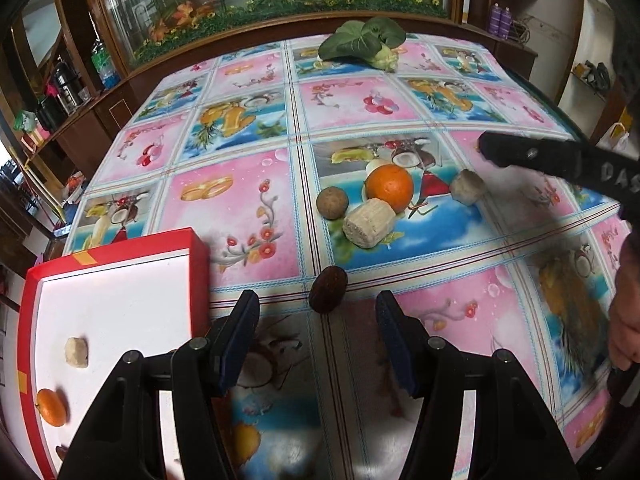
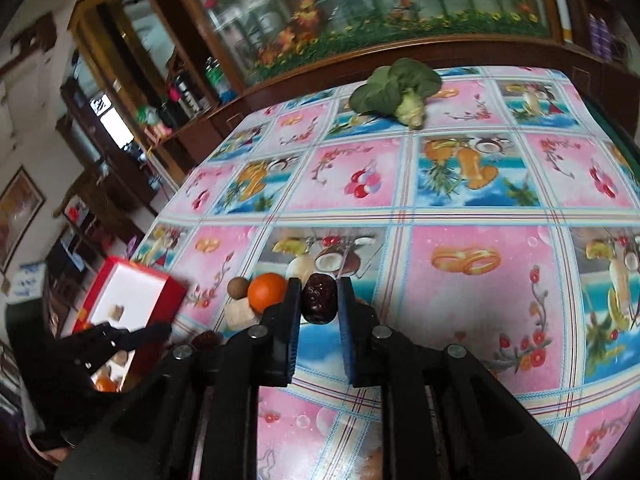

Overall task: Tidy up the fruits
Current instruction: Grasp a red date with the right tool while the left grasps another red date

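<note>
Right tool (image 2: pixel 319 304) pinching dark date (image 2: pixel 316 303), light, wrinkled, squashy; best held across middle. Left tool (image 1: pixel 318 306) wide over second date (image 1: pixel 328 289).

Right gripper (image 1: pixel 490 150) blurred, fingers indistinct; small dark item (image 1: pixel 61 452) in red box (image 1: pixel 120 246) cut off by left gripper body

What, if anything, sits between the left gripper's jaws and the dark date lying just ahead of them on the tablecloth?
Nothing visible. The left gripper is open, and the dark date lies just beyond the tips with only bare tablecloth between. The red box stands off to the left, outside that path.
</note>
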A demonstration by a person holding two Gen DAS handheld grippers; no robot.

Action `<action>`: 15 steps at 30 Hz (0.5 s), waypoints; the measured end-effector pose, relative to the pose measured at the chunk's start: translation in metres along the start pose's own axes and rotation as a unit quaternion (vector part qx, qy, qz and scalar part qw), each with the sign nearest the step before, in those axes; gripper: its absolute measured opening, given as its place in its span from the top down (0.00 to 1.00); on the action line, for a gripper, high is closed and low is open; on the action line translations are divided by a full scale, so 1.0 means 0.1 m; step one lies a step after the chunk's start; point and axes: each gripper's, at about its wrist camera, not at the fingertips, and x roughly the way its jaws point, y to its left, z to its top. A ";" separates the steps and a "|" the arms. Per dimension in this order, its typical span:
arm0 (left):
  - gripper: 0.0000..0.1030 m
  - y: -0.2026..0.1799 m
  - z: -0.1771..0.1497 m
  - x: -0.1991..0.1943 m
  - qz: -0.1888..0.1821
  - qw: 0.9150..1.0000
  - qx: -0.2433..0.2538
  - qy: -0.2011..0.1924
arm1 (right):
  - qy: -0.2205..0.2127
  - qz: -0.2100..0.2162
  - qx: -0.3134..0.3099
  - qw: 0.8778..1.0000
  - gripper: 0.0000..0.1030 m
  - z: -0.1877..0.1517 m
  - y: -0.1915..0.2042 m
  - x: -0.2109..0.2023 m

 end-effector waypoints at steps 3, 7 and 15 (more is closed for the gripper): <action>0.42 -0.01 0.00 0.04 -0.003 1.000 0.001 0.004 | -0.004 0.000 0.010 1.000 0.81 0.01 -0.01 0.00; 0.53 -0.02 0.01 0.09 -0.008 1.000 0.001 0.008 | -0.003 0.000 0.016 1.000 0.81 -0.01 -0.01 0.02; 0.67 -0.01 0.03 0.14 -0.030 1.000 -0.002 0.008 | -0.008 -0.005 0.019 1.000 0.81 -0.01 -0.04 0.02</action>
